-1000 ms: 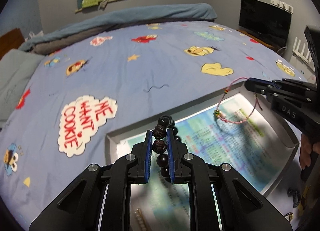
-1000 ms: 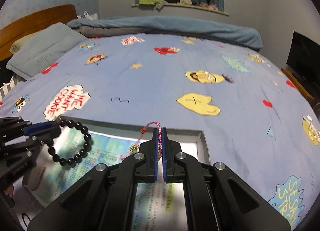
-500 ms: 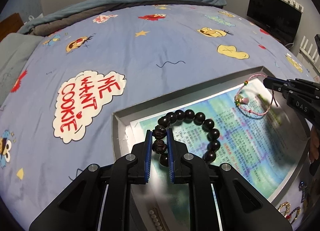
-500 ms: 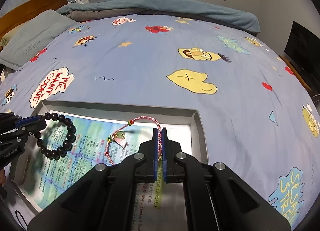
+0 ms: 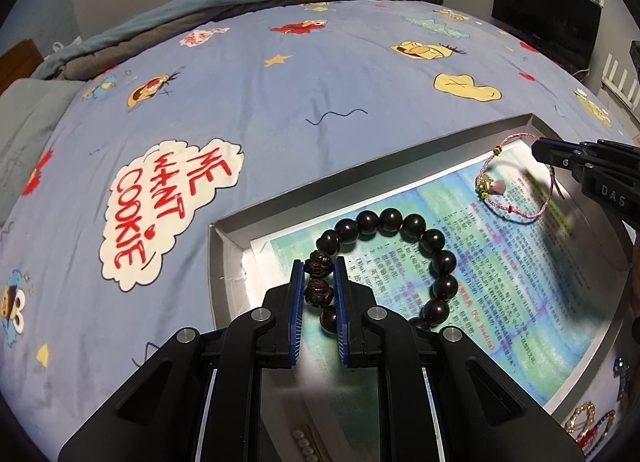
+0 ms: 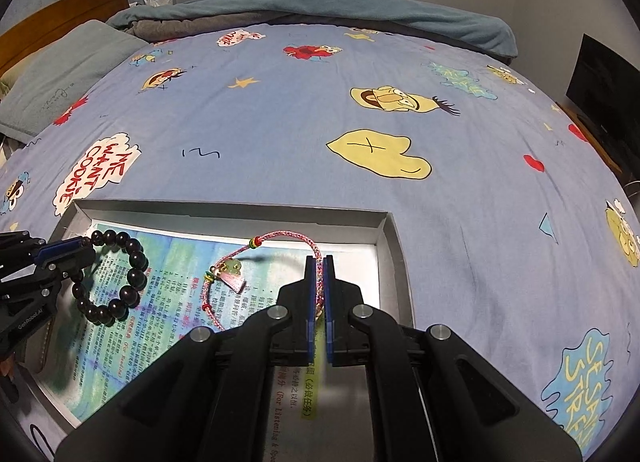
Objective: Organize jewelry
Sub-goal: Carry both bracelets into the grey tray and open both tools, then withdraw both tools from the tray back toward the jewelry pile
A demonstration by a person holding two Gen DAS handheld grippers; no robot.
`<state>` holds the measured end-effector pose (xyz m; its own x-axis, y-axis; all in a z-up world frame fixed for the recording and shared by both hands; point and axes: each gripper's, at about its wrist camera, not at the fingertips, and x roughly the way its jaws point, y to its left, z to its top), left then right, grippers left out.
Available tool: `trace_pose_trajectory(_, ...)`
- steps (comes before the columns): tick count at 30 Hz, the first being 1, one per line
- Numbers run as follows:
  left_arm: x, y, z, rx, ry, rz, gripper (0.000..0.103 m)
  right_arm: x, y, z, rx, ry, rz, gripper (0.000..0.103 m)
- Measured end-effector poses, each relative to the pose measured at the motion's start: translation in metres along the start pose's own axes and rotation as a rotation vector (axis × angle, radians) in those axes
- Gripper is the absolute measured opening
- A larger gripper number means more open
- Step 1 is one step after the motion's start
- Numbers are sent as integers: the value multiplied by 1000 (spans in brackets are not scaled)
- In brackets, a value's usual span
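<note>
Our left gripper [image 5: 318, 282] pinches two bumpy beads of the hard, heavy bead bracelet [image 5: 434, 240]; our right gripper [image 6: 319, 282] pinches the soft, light string bracelet [image 6: 224, 282], drooping toward 9 o'clock

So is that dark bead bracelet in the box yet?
Partly: the dark bead bracelet droops onto the box's paper, two beads clamped by the left gripper.

Dark bead bracelet [image 5: 400, 258], pink cord bracelet [image 6: 248, 274], over tray [image 6: 384, 254]
</note>
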<state>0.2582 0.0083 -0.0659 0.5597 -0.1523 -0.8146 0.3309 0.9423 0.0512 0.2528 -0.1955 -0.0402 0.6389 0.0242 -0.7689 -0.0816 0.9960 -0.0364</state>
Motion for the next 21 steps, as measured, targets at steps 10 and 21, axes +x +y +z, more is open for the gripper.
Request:
trace_pose_trajectory(10, -8, -5, -1, 20, -17, 33, 23, -5, 0, -1, 3, -11, 10, 25)
trace_pose_trajectory(21, -80, -12, -11, -18, -143, 58, 78, -64, -2, -17, 4, -76, 41, 69)
